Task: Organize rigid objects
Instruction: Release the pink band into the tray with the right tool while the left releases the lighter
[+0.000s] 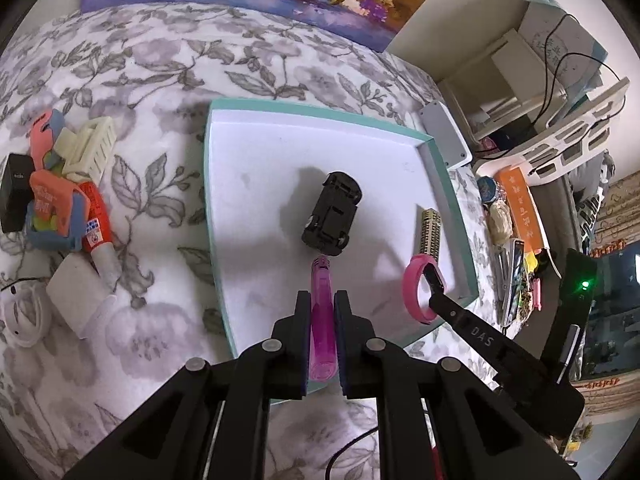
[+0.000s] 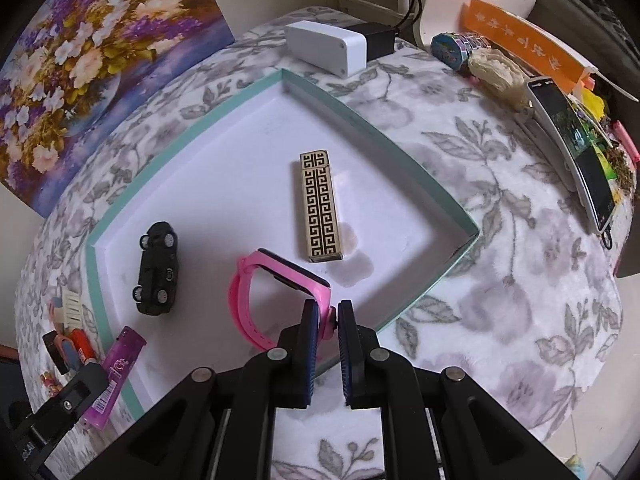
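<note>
A shallow white tray with a teal rim [image 1: 240,104] [image 2: 224,116] lies on the floral cloth. In it are a black toy car [image 1: 332,214] [image 2: 157,268] and a gold patterned lighter [image 1: 430,232] [image 2: 320,206]. My left gripper [image 1: 322,300] is shut on a purple lighter [image 1: 321,312] [image 2: 116,372] over the tray's near edge. My right gripper [image 2: 329,312] [image 1: 432,280] is shut on a pink smartwatch [image 2: 276,292] [image 1: 416,294] at the tray's near right corner.
A pile of small items lies left of the tray: a cream clip [image 1: 90,148], an orange tube [image 1: 96,216], a black block [image 1: 14,192], a white adapter [image 1: 76,292]. A white box [image 2: 326,48], a phone [image 2: 572,148] and an orange box [image 2: 524,48] sit to the right.
</note>
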A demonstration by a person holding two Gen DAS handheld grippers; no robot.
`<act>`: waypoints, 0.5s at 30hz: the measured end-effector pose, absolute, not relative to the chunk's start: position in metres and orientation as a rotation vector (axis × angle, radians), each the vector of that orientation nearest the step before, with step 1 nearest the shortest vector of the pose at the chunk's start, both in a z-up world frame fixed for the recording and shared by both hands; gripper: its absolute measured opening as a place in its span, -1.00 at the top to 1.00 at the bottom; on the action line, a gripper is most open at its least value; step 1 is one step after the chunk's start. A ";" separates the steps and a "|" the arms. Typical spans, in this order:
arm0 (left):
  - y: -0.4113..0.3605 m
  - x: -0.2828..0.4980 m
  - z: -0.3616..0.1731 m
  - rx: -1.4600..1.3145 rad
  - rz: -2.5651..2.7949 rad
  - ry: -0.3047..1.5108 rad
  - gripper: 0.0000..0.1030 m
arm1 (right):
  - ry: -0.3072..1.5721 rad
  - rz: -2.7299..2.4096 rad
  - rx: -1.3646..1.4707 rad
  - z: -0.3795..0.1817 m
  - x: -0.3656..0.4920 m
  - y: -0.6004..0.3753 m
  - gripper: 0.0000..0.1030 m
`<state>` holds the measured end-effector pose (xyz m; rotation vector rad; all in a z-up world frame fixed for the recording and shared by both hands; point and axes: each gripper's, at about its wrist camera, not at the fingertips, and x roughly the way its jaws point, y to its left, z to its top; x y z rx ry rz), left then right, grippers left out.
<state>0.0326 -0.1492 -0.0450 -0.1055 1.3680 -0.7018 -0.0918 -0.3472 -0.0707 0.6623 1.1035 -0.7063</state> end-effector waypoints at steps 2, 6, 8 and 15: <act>-0.149 0.033 -0.048 -0.103 -0.698 1.374 0.78 | 1.101 -0.699 0.655 -0.070 -0.090 -0.346 0.79; -0.149 0.033 -0.051 -0.085 -0.684 1.377 0.78 | 1.096 -0.684 0.632 -0.068 -0.086 -0.341 0.75; -0.151 0.033 -0.055 -0.077 -0.677 1.387 0.78 | 1.100 -0.678 0.629 -0.069 -0.085 -0.341 0.72; -0.154 0.033 -0.063 -0.045 -0.670 1.419 0.75 | 1.108 -0.696 0.609 -0.071 -0.083 -0.340 0.72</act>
